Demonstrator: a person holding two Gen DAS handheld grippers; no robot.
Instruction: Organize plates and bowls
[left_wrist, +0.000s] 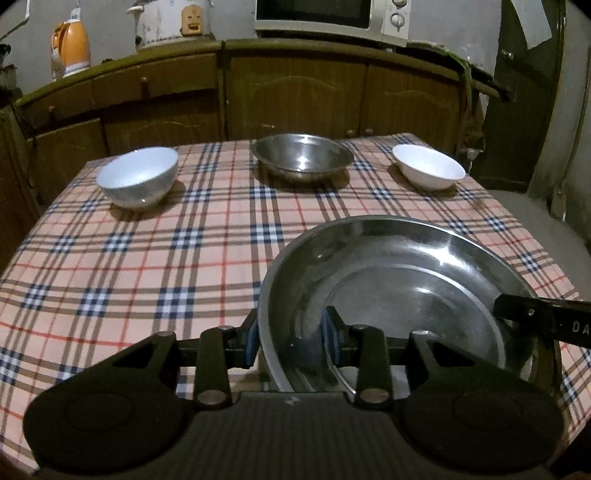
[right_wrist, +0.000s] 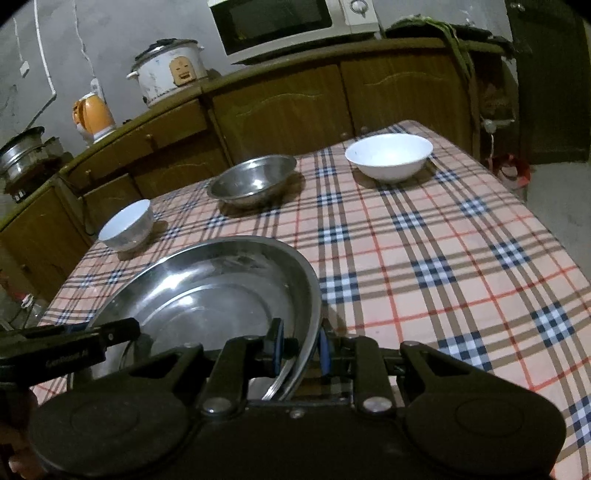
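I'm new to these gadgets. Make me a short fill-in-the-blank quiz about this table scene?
1. Both grippers, left gripper and right gripper, clamp the rim of the large ____ plate.
2. Along the far edge stand ____ bowls.
3. The steel bowl sits ____ the two white bowls.

Missing: steel; three; between

Plaid tablecloth (left_wrist: 147, 266) covers the table. Behind it, wooden cabinets (left_wrist: 295, 96) carry a microwave (left_wrist: 321, 14), rice cooker (right_wrist: 170, 72) and orange kettle (left_wrist: 72, 48). Dark door (right_wrist: 550, 81) at right.
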